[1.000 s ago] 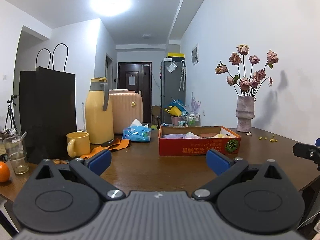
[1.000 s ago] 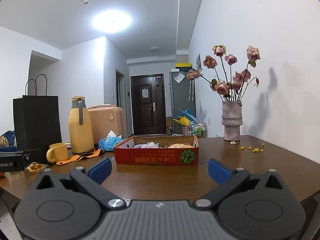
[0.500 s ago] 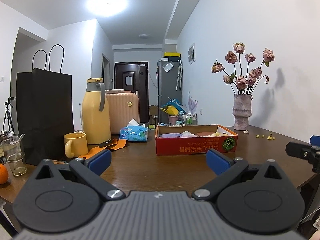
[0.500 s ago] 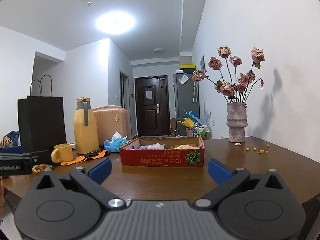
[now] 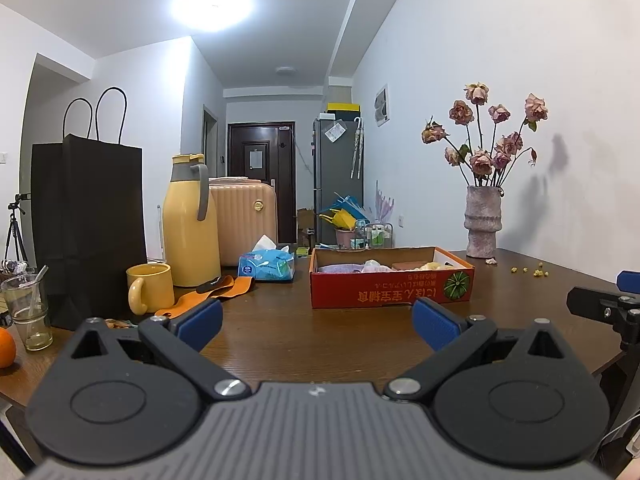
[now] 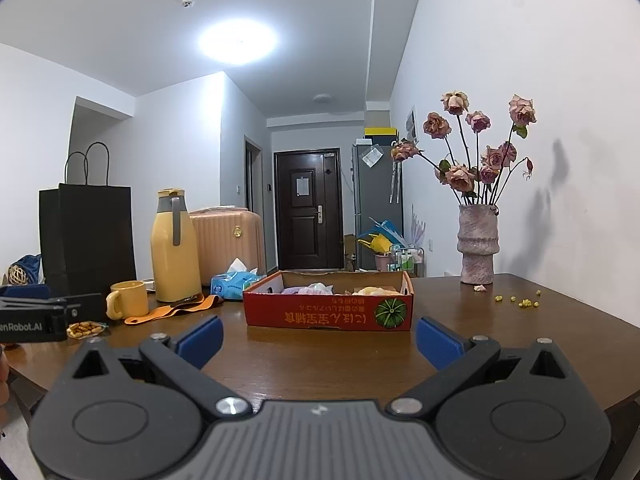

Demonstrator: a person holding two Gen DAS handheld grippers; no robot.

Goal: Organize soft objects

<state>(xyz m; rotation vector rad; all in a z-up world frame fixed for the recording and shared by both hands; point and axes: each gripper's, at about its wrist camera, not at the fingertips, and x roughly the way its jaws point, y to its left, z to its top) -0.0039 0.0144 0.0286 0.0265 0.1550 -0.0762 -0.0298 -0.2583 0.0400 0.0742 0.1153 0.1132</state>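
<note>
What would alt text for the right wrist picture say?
An open right gripper with blue fingertips hovers over a brown table, facing a red cardboard box of soft items. A yellow mug, yellow thermos and vase of roses stand around.

On the left gripper (image 6: 32,312), seen at the left edge of the right wrist view, we read white lettering "enRobot.AI", its start cut off by the frame. Ahead of both grippers, the red cardboard box (image 6: 328,314) carried a row of yellow characters on its near wall, printed upside down beside a green pumpkin picture; we could not make them out. The blue tissue pack (image 5: 266,266), ahead and to the left, bore a round white logo too small to read.
</note>
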